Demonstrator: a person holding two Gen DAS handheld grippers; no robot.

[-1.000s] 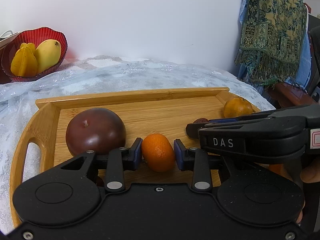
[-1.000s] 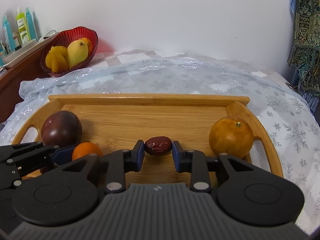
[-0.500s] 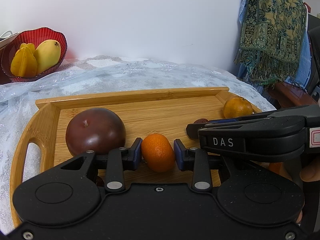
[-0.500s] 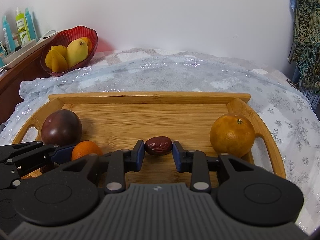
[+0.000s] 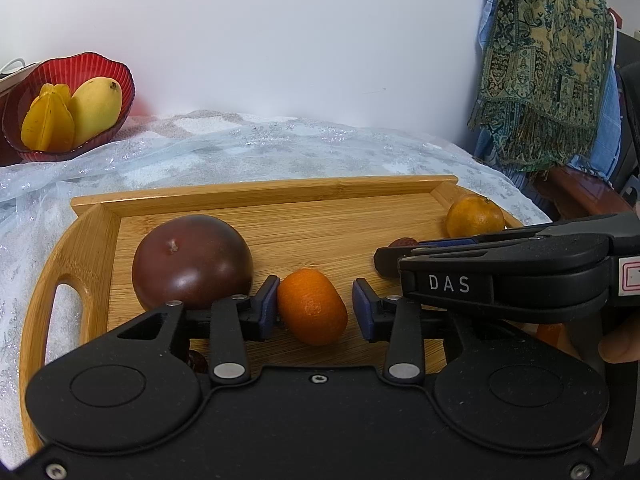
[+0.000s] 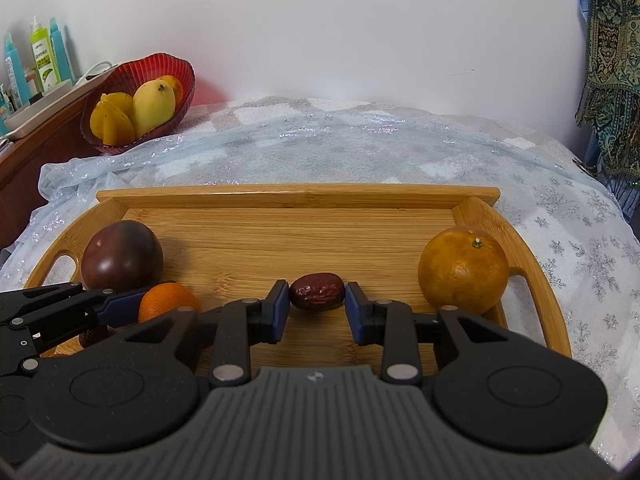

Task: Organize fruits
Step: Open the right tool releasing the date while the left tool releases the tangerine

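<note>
A wooden tray (image 5: 256, 194) (image 6: 296, 196) holds the fruit. My left gripper (image 5: 314, 308) is open around a small orange kumquat (image 5: 312, 306), with a gap at each pad. A dark purple passion fruit (image 5: 192, 262) (image 6: 120, 256) sits just left of it. My right gripper (image 6: 316, 306) is open around a red date (image 6: 317, 291), its pads close beside it. A mandarin (image 6: 464, 270) (image 5: 474, 216) rests at the tray's right end. In the left wrist view the right gripper's side (image 5: 500, 276) crosses the frame.
A red glass bowl (image 5: 100, 64) (image 6: 168, 64) with a mango and a starfruit stands at the back left. Bottles (image 6: 44, 52) stand on a shelf far left. A patterned shawl (image 5: 548, 60) hangs at the right. Another dark date (image 5: 198, 360) lies under my left gripper.
Nothing has visibly moved; both grippers stay open around their fruits.
</note>
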